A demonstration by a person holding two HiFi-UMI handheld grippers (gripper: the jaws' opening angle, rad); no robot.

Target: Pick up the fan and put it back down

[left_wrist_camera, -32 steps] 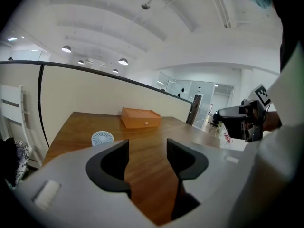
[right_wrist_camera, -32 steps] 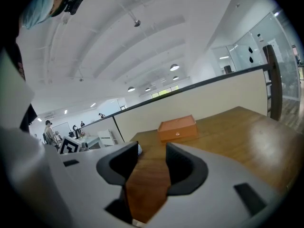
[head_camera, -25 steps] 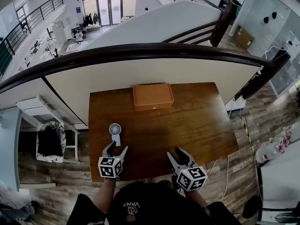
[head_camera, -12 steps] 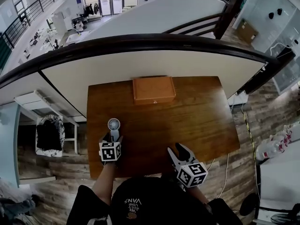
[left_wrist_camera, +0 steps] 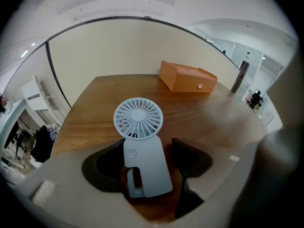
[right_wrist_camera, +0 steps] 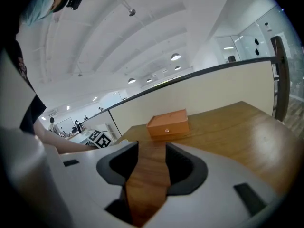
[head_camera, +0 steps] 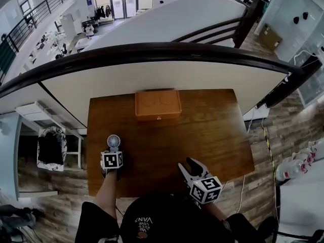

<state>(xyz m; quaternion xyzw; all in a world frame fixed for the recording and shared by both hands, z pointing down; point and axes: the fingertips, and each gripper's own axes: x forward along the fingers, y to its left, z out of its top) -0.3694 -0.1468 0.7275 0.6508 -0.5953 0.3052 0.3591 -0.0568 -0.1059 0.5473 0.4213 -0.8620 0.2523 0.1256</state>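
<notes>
A pale blue hand fan (head_camera: pixel 113 141) lies flat on the wooden table (head_camera: pixel 212 130) near its left front corner. My left gripper (head_camera: pixel 112 152) points steeply down over it. In the left gripper view the fan (left_wrist_camera: pixel 138 118) has its round head ahead of the jaws and its handle between them. The left gripper (left_wrist_camera: pixel 148 146) is open, its jaws have just been opening, and narrow gaps show on both sides of the handle. My right gripper (head_camera: pixel 187 165) hovers open at the table's front edge. Nothing but bare wood shows between the jaws of the right gripper (right_wrist_camera: pixel 152 148).
An orange box (head_camera: pixel 158 104) sits at the back middle of the table, also seen as the orange box (left_wrist_camera: pixel 187 78) and orange box (right_wrist_camera: pixel 167 123). A low cream wall with a dark handrail (head_camera: pixel 167 52) runs behind the table. A white chair (head_camera: pixel 50 148) stands left of it.
My left gripper has moved forward and tipped down over the fan, so the handle now sits between its jaws. The right gripper has shifted slightly along the front edge.
</notes>
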